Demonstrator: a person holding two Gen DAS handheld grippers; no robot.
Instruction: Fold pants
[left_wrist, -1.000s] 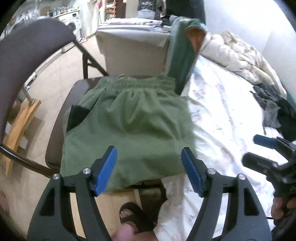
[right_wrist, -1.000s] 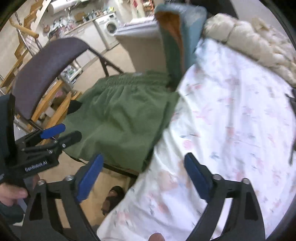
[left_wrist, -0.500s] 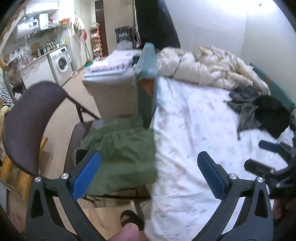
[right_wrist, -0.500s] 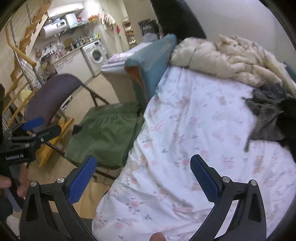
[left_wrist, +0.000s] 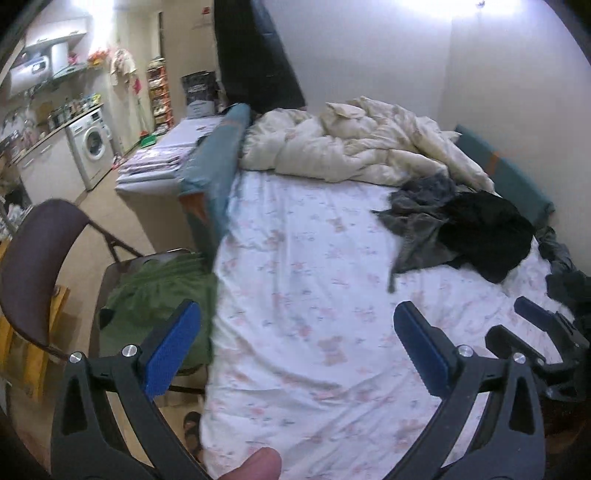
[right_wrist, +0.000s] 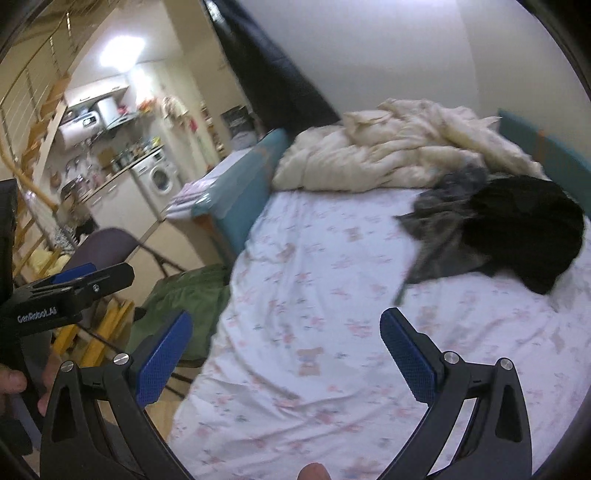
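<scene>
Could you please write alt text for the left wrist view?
The open left tongs hang empty above a floral bed sheet. Green pants lie on a chair at left, with dark clothes heaped at far right.

Both wrist cameras look from the near edge of the bed (left_wrist: 314, 295) across its flowered sheet toward the far wall, each framed by its own gripper's spread blue pads. The left view sits slightly lower and further left, taking in more of the chair (left_wrist: 40, 254). Both share the sheet, the cream duvet (right_wrist: 399, 151) and the dark clothes (right_wrist: 517, 225).
</scene>
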